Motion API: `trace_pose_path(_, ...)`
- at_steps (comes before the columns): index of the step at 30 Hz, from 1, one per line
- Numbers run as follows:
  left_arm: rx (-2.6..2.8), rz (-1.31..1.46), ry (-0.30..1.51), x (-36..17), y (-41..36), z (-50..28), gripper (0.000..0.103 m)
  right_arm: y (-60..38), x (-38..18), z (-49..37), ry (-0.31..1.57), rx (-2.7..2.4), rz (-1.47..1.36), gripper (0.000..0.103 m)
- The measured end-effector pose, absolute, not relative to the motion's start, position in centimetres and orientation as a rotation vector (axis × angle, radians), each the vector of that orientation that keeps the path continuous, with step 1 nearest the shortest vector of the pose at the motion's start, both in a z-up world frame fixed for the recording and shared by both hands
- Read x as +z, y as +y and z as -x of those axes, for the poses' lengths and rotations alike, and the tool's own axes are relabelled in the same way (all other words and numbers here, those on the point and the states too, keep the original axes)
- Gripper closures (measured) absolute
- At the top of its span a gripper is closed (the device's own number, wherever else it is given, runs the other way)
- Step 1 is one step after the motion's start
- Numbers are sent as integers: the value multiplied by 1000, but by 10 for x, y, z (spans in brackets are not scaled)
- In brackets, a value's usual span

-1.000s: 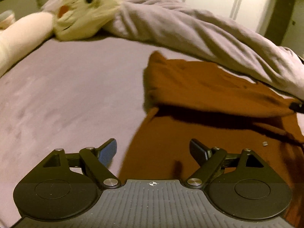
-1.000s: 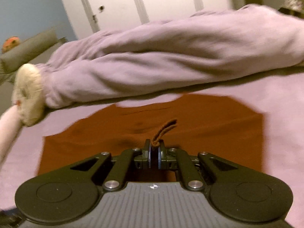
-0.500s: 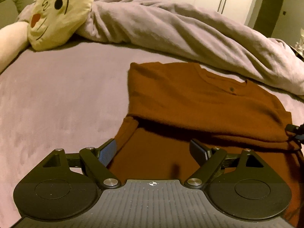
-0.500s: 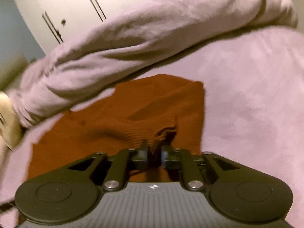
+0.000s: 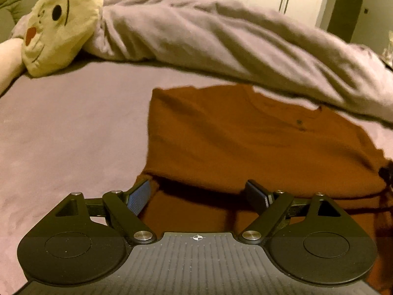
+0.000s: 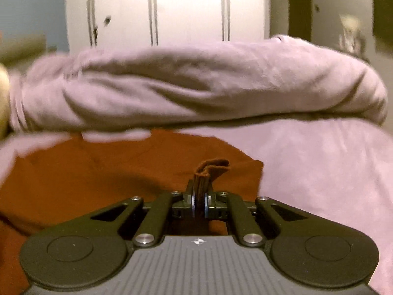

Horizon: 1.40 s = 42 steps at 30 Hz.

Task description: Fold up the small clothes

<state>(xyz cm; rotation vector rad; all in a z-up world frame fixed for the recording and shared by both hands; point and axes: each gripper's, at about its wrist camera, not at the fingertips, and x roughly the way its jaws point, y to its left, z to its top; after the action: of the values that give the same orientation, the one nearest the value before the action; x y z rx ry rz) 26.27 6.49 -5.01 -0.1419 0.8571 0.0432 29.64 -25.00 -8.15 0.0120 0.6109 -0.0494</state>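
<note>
Rust-brown knit top (image 5: 258,142) now lies half-folded on the mauve bedsheet (image 5: 68,127); right gripper (image 6: 199,198), jaws having just closed again, pinches its ribbed edge, while left gripper (image 5: 200,191), spread wide, has slid toward the fold's corner

Rumpled lilac duvet (image 5: 221,41), cream plush toy (image 5: 61,24), white wardrobe doors (image 6: 186,9)
</note>
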Motion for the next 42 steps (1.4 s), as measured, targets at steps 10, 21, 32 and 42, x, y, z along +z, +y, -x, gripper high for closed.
trace_pose_path(10, 6, 123, 787, -28, 63, -250, 15, -260, -77, -292, 590, -225, -24, 78)
trace_pose_path(21, -7, 49, 755, -55, 31, -314, 9, -150, -77, -322, 559, 184, 82, 78)
trace_pose_path(32, 64, -46, 763, -87, 46, -329, 6, -191, -100, -335, 585, 109, 209, 78)
trace_pose_path(42, 99, 84, 826, -65, 100, -259, 5, -266, -86, -297, 656, -159, 169, 56)
